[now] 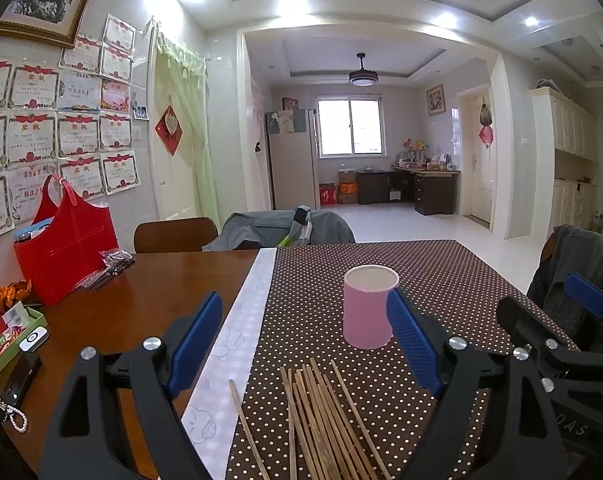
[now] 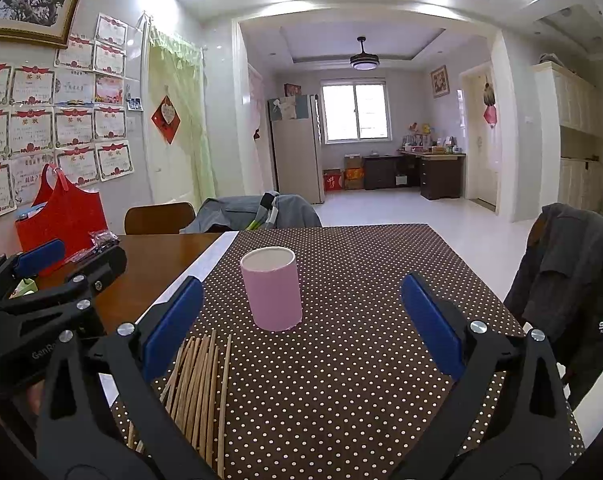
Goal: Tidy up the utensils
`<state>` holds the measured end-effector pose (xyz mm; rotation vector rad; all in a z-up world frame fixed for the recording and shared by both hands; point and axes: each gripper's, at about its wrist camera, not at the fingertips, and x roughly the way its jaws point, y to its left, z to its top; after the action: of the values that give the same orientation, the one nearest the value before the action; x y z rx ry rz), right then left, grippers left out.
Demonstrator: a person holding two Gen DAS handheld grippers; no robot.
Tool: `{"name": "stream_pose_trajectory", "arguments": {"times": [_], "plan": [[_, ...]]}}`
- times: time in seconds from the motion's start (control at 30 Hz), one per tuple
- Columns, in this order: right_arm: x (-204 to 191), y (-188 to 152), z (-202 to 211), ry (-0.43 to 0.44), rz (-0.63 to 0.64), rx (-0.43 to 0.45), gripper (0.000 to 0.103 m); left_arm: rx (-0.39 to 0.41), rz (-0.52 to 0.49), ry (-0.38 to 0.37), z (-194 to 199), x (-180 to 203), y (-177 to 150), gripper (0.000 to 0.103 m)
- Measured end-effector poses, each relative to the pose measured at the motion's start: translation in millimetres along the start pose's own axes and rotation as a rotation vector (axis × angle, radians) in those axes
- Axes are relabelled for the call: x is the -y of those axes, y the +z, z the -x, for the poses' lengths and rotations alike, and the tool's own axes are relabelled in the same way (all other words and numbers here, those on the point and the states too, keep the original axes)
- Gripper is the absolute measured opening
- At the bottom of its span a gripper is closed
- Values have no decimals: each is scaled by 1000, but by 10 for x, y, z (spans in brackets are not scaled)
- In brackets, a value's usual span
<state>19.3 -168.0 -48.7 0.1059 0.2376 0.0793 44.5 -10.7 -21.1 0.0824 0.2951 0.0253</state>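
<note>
Chopsticks [image 1: 321,420] before pink cup [image 1: 368,306]

A home's dining room, award certificates [image 1: 77,128] papering the wall, fridge [image 1: 291,160] beyond the archway, jackets [image 2: 569,264] draped over chairs, polka-dot tablecloth [image 2: 361,320] on the bench

Left gripper [image 1: 305,340]: black angular frame, ribbed blue finger pads [image 1: 195,340], silver screws.
Right gripper [image 2: 301,324]: matching black frame, smooth blue pads [image 2: 431,324], silver screws, faint grey lettering.
</note>
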Motion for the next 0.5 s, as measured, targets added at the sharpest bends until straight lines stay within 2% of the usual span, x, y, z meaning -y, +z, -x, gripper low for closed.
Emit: {"name": "stream_pose_trajectory", "arguments": {"times": [0.5], "plan": [[-18, -96, -358, 61, -2, -85, 97, -75, -15, 33, -242, -39, -73, 83]]}}
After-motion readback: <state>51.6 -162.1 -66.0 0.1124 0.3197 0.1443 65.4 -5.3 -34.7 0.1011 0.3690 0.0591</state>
